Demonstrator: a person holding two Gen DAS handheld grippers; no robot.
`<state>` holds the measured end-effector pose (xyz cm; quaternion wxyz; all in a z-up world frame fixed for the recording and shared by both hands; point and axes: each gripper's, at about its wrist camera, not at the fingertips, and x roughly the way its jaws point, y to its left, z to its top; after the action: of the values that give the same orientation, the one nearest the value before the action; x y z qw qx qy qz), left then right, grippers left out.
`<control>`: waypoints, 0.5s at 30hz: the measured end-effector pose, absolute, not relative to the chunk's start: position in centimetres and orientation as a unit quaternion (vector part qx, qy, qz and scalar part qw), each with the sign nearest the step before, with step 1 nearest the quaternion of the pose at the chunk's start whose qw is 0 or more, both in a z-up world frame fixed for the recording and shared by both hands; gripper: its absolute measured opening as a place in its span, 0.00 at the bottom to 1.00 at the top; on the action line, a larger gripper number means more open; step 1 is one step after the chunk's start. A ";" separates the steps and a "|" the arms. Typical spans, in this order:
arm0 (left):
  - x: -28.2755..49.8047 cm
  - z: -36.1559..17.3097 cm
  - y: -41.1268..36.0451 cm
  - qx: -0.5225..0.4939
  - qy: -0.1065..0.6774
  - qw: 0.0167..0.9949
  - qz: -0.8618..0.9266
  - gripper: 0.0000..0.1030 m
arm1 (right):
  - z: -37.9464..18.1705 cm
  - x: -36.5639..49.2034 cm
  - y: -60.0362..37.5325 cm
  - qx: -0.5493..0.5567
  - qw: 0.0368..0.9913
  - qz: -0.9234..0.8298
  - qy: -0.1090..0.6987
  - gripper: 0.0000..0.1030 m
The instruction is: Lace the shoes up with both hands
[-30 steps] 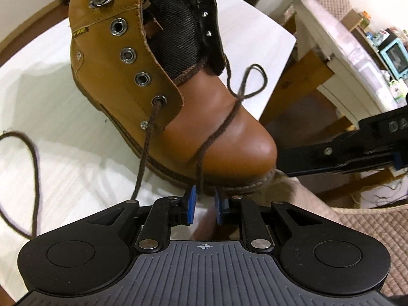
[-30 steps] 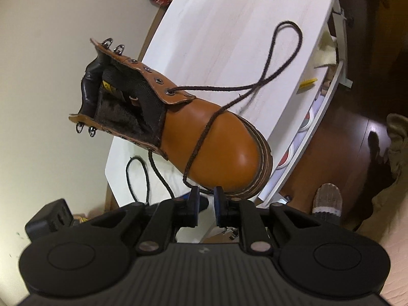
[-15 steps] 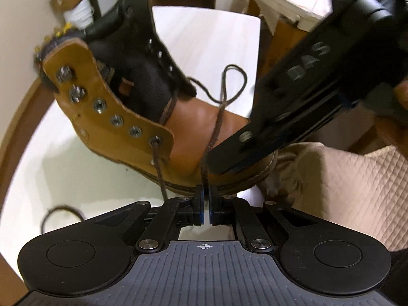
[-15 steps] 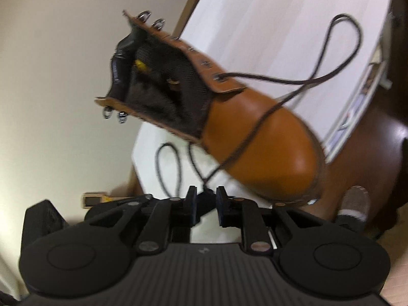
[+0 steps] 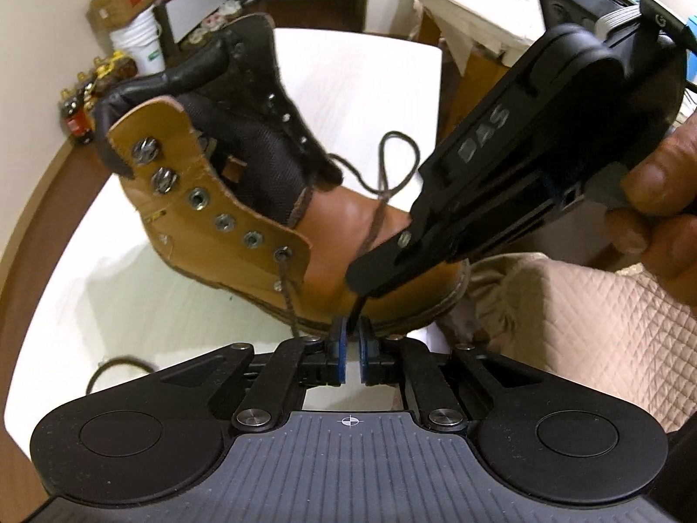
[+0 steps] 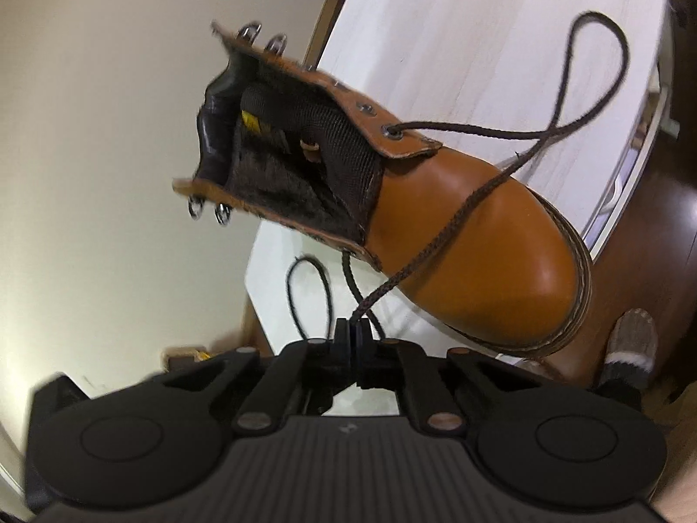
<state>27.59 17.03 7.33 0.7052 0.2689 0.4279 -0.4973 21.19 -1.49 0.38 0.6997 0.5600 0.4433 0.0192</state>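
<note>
Tan boot lies on its side on the white table, toe at approx 5 o'clock in the right wrist view. Right hand-held gripper – pads just pressed together, clamped on the brown lace end. Left hand-held gripper has just been opening – blue pads a little apart w/ the lace tip between them; can't tell if they still pinch it. Other lace end loops at 8 o'clock.

Your right gripper swung in over the boot toe, jaws just closed on the lace tip, your left gripper just eased open, lace between its pads.
</note>
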 end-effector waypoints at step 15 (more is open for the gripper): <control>27.6 7.6 17.3 0.265 0.424 0.687 -0.527 0.02 | -0.1 19.9 -3.3 0.633 0.656 0.010 0.411 0.04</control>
<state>27.55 17.28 7.59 0.6875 0.2649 0.4238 -0.5269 19.88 -3.29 -0.06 0.6561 0.6332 0.4105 0.0099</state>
